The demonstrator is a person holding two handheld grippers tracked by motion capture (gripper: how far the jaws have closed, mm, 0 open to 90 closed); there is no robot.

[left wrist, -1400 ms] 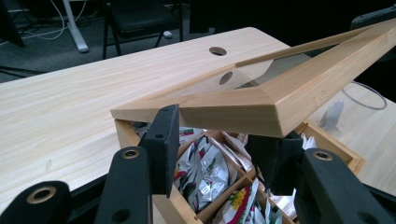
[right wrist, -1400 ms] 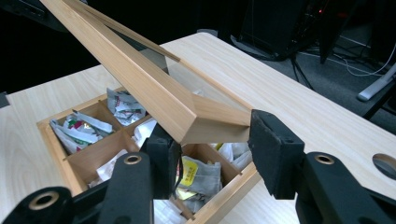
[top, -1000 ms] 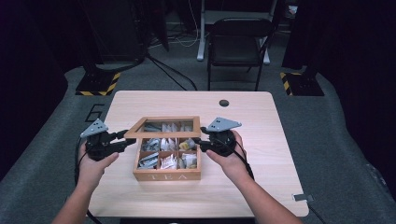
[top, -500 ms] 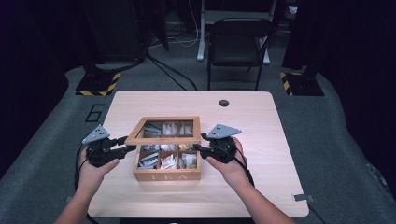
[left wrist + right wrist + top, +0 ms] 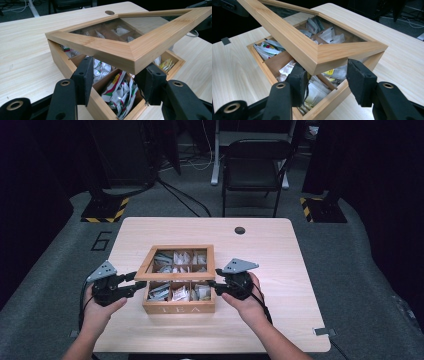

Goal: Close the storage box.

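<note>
The wooden tea box (image 5: 179,292) sits on the near middle of the light wood table (image 5: 280,270), its glass-paned lid (image 5: 176,262) raised partway on the far hinge, and both tongs work its front corners. The left gripper (image 5: 134,284) has just been opening; in the left gripper view its jaws straddle the lid's corner (image 5: 130,53) from below, pads apart and gripping nothing. The right gripper (image 5: 214,284) stands about half open under the other corner (image 5: 322,56), and whether its pads touch the wood I cannot tell. The risk, as I judge it: neither pair clamps the frame, so if a jaw slips off the edge the lid could drop shut or twist on its hinge. An uneven lift could also skid the box. The high view gives the box's place and both hands (image 5: 97,312); the gripper views show the tea bags (image 5: 117,90) in the front compartments beneath the lid.
</note>
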